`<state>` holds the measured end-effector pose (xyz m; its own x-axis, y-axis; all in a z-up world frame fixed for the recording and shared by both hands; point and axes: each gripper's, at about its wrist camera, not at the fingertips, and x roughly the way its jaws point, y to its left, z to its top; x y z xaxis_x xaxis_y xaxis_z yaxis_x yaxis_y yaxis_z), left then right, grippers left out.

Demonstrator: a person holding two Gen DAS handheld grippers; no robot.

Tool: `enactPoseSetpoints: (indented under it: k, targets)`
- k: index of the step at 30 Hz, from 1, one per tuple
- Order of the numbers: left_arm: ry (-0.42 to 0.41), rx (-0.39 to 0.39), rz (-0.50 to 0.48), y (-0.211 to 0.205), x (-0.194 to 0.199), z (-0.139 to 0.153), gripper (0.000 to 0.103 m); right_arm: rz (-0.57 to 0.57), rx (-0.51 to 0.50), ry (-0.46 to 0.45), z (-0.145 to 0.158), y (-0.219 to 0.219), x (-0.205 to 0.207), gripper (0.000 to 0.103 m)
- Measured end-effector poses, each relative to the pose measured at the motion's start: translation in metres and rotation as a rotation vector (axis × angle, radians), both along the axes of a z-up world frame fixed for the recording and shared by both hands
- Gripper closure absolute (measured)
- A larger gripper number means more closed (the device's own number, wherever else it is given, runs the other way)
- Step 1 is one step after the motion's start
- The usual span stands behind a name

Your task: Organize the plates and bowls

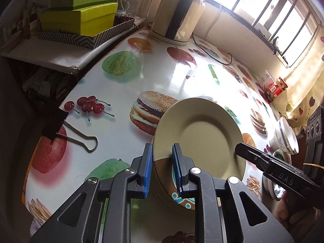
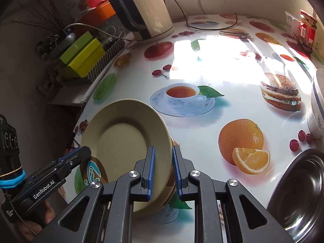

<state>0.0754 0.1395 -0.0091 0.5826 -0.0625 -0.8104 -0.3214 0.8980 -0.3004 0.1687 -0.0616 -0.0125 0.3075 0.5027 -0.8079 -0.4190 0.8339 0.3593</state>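
A beige plate [image 1: 202, 137] [image 2: 121, 137] lies on top of a brown plate with a blue pattern [image 1: 182, 200] [image 2: 93, 172], and more beige rims show underneath. My left gripper [image 1: 162, 170] [image 2: 81, 151] is shut on the stack's left rim. My right gripper [image 2: 163, 172] [image 1: 243, 149] is shut on the opposite rim. The stack tilts over the fruit-print tablecloth [image 2: 202, 133]; whether it touches the table I cannot tell. A white bowl with blue trim [image 2: 318, 105] [image 1: 285, 137] and a steel bowl [image 2: 299, 192] stand to the right.
A cream electric kettle [image 1: 178, 14] [image 2: 149, 14] and its cable [image 2: 212, 27] are at the back. A black binder clip [image 1: 60, 127] lies left. Green boxes [image 1: 81, 14] sit on a side shelf; red jars [image 1: 277, 87] stand by the window.
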Motion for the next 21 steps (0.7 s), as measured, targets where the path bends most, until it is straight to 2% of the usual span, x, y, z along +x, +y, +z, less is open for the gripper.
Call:
enactPoseSetpoints:
  k: [21]
  targets:
    - [0.019,0.006,-0.016,-0.0033,-0.0023,-0.0075,0.083,-0.006,-0.023,-0.003,-0.0049,-0.0005,-0.0052,0.086]
